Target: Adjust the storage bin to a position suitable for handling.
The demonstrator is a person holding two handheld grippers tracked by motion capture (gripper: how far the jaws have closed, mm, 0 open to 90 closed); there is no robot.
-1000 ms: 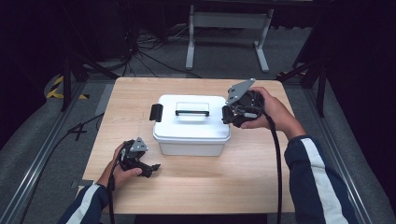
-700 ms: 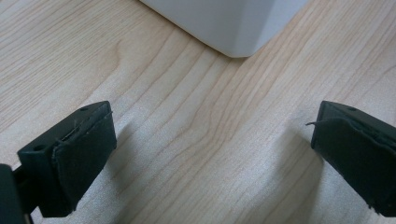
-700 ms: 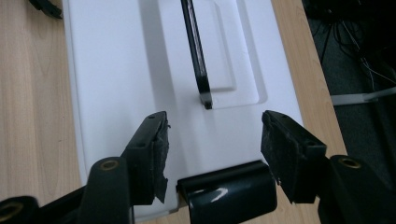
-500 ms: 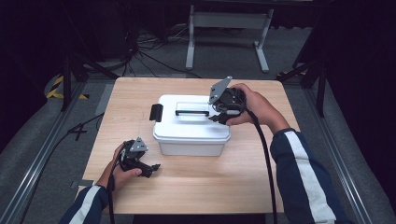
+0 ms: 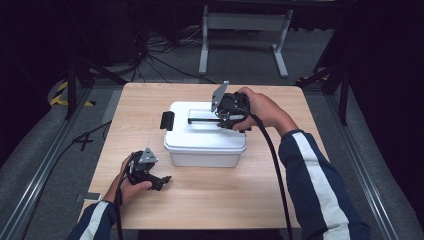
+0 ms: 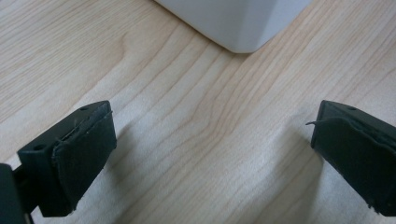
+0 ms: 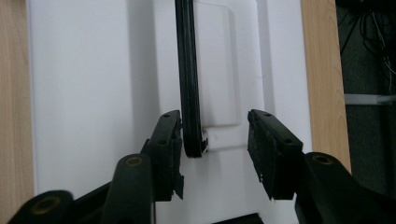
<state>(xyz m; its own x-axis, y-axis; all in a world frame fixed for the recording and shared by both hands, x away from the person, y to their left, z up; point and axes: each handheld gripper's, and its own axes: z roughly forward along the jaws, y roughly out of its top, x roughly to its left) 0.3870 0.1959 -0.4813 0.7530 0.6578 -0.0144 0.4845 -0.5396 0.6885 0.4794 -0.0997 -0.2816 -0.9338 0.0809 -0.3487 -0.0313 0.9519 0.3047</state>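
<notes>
I am looking at a white box (image 5: 205, 145) with a white lid (image 5: 200, 131), a black handle (image 7: 188, 79) lying across the lid and a black latch (image 5: 167, 120) on its end, all sitting on a table (image 5: 150, 100) of pale wood with fine brown grain. Both the left gripper (image 5: 165, 178) and the right gripper (image 7: 215, 140) are showing black, each carrying a grey plate, and their fingers (image 6: 79, 154) are showing matte black pads. The sleeves (image 5: 320, 185) are showing dark navy with a broad white stripe, and yellow-and-black striped tape (image 5: 62, 95) is showing on the grey floor (image 5: 45, 165).
</notes>
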